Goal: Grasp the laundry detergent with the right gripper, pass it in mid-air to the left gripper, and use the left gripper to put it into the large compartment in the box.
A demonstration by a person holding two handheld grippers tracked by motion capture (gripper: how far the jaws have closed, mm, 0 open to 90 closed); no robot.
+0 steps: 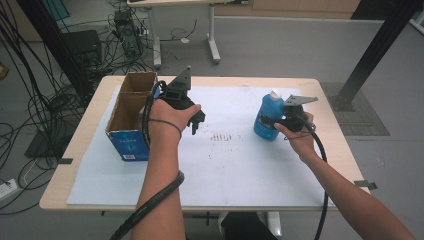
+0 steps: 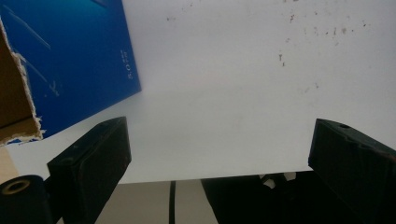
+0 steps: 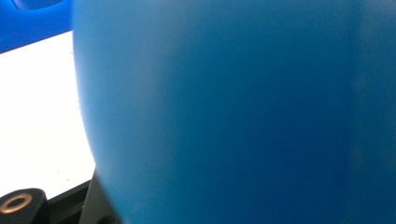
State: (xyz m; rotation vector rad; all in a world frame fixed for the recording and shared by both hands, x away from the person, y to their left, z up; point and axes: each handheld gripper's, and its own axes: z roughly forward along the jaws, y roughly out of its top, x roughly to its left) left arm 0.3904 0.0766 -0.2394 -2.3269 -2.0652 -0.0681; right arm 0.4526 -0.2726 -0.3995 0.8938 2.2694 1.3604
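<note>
Forearms enter from the bottom edge of the high view, each hand carrying a black gripper with a cable trailing back.

Right gripper (image 1: 280, 123): clamped on a blue bottle (image 1: 265, 118) with a white cap. Jaws pressed against the bottle's lower body from its right side. In the right gripper view the blue bottle wall (image 3: 233, 112) sits right against the lens, blurred, with a strip of the white sheet to its left. Whether the bottle's base touches the sheet, I cannot tell.

Bottle location: right part of the white sheet (image 1: 235, 165), upright, well apart from the box.

Left gripper (image 1: 196, 125): jaws apart, nothing between them. It points down over the sheet, just right of the cardboard box (image 1: 131, 115). In the left gripper view the two black jaws stand wide, with bare white sheet (image 2: 224, 93) between them and the box's blue side (image 2: 79, 60) at upper left, torn brown edge showing.

Box: open top, brown inside, blue outside, standing at the sheet's left edge.

Sheet covers most of the wooden table (image 1: 330, 100); faint dark specks near its middle (image 1: 222, 137).
</note>
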